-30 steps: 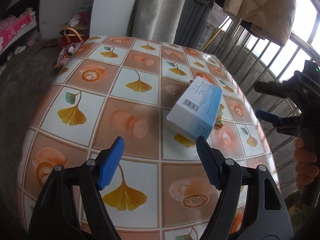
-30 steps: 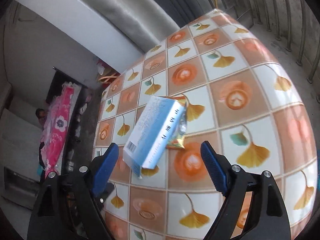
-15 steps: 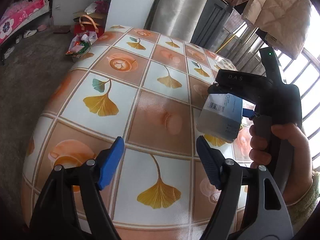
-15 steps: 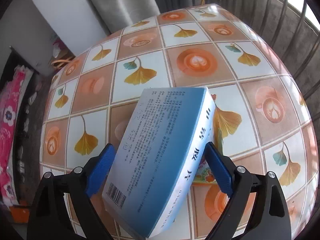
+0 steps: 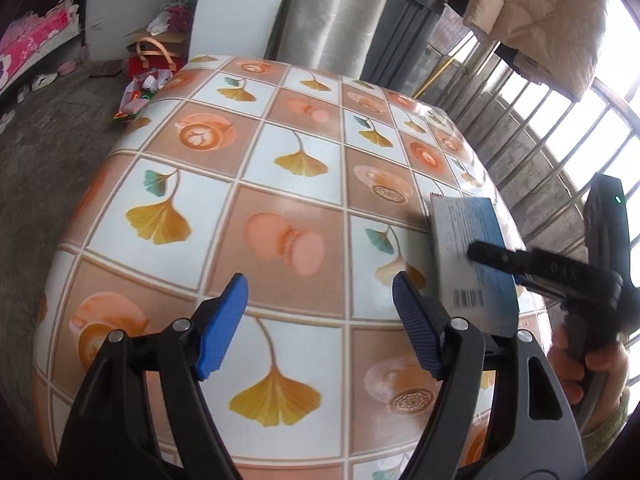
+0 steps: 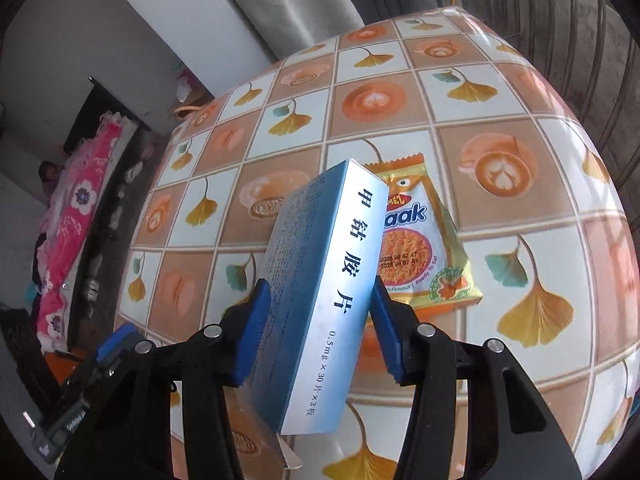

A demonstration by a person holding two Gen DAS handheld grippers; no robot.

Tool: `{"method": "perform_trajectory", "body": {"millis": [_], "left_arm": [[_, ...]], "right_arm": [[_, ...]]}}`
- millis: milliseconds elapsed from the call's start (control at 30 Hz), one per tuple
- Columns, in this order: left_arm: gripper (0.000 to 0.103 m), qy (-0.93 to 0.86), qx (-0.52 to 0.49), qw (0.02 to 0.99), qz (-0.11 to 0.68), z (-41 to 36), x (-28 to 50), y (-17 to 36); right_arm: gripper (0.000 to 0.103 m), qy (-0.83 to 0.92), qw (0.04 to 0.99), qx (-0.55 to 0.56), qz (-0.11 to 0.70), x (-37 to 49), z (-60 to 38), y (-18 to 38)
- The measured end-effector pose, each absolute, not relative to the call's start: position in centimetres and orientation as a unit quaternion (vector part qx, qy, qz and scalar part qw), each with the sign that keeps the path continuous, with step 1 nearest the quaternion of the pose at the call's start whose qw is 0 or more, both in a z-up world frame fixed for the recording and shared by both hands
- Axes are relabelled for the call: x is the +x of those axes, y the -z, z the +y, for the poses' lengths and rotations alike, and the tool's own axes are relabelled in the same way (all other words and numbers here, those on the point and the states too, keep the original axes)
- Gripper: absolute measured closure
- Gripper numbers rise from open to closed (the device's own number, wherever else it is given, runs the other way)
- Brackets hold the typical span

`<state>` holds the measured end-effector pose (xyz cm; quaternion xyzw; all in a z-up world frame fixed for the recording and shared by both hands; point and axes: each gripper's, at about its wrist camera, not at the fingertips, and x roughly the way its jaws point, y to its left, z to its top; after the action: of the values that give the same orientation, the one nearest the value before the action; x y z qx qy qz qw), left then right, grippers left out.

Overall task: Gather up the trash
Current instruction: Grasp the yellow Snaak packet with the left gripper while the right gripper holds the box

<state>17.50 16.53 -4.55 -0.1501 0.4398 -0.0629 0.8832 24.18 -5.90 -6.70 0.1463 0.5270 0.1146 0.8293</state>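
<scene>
Right claw (image 6: 320,320): its two blue pads sit on both sides of the blue medicine box (image 6: 320,300). The jaws are closing on it, and the pads look like they touch its sides.
Left claw (image 5: 320,324): its jaws stand wide apart with nothing between them. It hangs over the table (image 5: 280,200).
Medicine box: it is tilted up, with one end low near the table. A flap at its low end looks open.
Noodle snack packet (image 6: 424,248): it lies flat on the table just behind the box. It is trash too, and no claw has it yet.
Table: it has a shiny cloth with yellow leaves and coffee cups.
Far away: a pink flowered blanket (image 6: 76,224) lies on the floor side, and a grey curtain (image 6: 280,12) hangs past the table.
What could go wrong: the box is smooth and held near one end, so it may slip or swing out. A hard squeeze may crush the thin card. The open flap may catch on the packet.
</scene>
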Motion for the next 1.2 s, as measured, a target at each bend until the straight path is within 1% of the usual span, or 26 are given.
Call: {"method": "perform_trajectory", "body": {"millis": [200,367,567,700,800,833,867,900,933,1000,1033,1100,1133,1200], "left_arm": [[0.033,0.095,-0.139,0.877,0.450,13.7,18.9,4.6],[0.033,0.123,-0.129,0.870,0.459,11.0,19.9,4.5],[0.033,0.173,-0.125,0.854,0.475,6.6,21.8,4.7],[0.033,0.192,-0.095,0.860,0.464,2.8,23.7,4.5],[0.033,0.190,-0.045,0.873,0.448,0.2,25.5,4.7],[0.035,0.183,-0.024,0.876,0.444,-0.5,26.3,4.8],[0.041,0.180,-0.007,0.877,0.446,-1.2,27.0,5.1],[0.051,0.180,0.007,0.874,0.451,-1.8,27.8,5.6],[0.055,0.179,0.018,0.870,0.460,-2.3,28.5,6.1],[0.076,0.179,0.030,0.860,0.477,-2.8,29.3,7.1],[0.078,0.177,0.037,0.865,0.468,-3.0,29.3,7.1],[0.096,0.188,0.046,0.859,0.474,-3.3,29.2,7.2],[0.101,0.191,0.042,0.858,0.474,-3.2,28.9,7.1],[0.103,0.198,0.039,0.857,0.474,-3.0,28.2,7.0]], "right_arm": [[0.057,-0.131,0.831,0.162,0.516,20.2,-9.5,6.6],[0.062,-0.151,0.826,0.187,0.510,17.0,-12.4,6.5],[0.062,-0.152,0.813,0.236,0.509,12.8,-16.6,7.3],[0.062,-0.119,0.814,0.277,0.497,10.6,-20.2,7.4],[0.062,-0.100,0.815,0.300,0.485,9.6,-22.2,7.5],[0.062,-0.097,0.815,0.307,0.482,9.3,-22.8,7.5],[0.062,-0.093,0.816,0.311,0.478,9.1,-23.1,7.6],[0.062,-0.090,0.817,0.316,0.474,8.9,-23.5,7.6],[0.062,-0.086,0.818,0.318,0.472,8.8,-23.8,7.6],[0.062,-0.083,0.819,0.324,0.466,8.8,-24.2,7.6],[0.062,-0.082,0.819,0.328,0.463,8.9,-24.2,7.6],[0.062,-0.081,0.819,0.333,0.460,9.0,-24.5,7.7],[0.062,-0.081,0.819,0.334,0.459,9.1,-24.7,7.7],[0.062,-0.082,0.819,0.333,0.459,9.5,-24.6,7.8]]}}
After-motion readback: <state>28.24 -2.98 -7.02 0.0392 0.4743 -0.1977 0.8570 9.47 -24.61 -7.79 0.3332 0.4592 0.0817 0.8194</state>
